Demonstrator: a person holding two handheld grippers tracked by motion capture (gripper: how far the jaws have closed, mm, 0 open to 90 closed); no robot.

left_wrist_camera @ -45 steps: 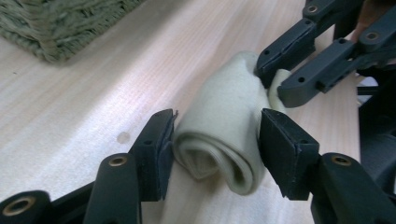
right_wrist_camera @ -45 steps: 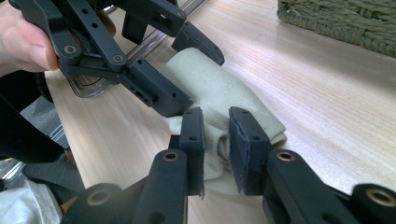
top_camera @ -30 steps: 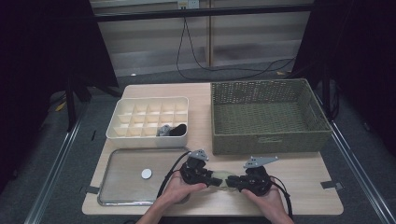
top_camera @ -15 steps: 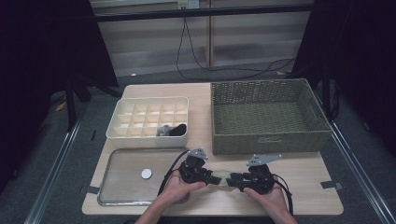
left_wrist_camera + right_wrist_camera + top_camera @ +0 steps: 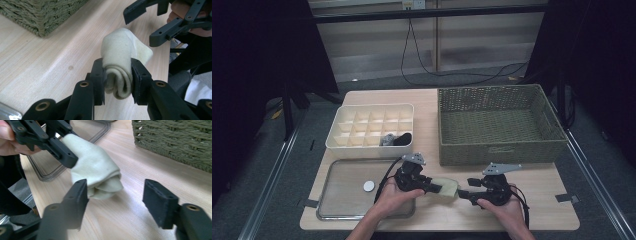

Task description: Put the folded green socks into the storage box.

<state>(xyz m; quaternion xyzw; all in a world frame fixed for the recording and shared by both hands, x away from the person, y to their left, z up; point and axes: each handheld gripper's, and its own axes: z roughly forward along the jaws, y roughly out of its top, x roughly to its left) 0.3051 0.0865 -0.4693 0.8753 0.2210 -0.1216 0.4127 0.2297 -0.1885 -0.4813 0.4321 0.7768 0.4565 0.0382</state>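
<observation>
Lower centre of the high view, on the worktop (image 5: 532, 205): left gripper (image 5: 435, 188) pinches a folded cream cloth (image 5: 446, 188), fingers (image 5: 98, 75) pressing its rolled end. Cloth looks soft, light, floppy; likely best gripped on the thick fold. At right, right gripper (image 5: 463, 192) has just been opening, fingers (image 5: 79, 192) wide, cloth tip between them unpinched.

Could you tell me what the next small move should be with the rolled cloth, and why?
Probably carry the rolled cloth toward the divided box with the left gripper alone: its jaws clamp the roll, while the right gripper has just been opening, with the roll's end free between its jaws.
</observation>
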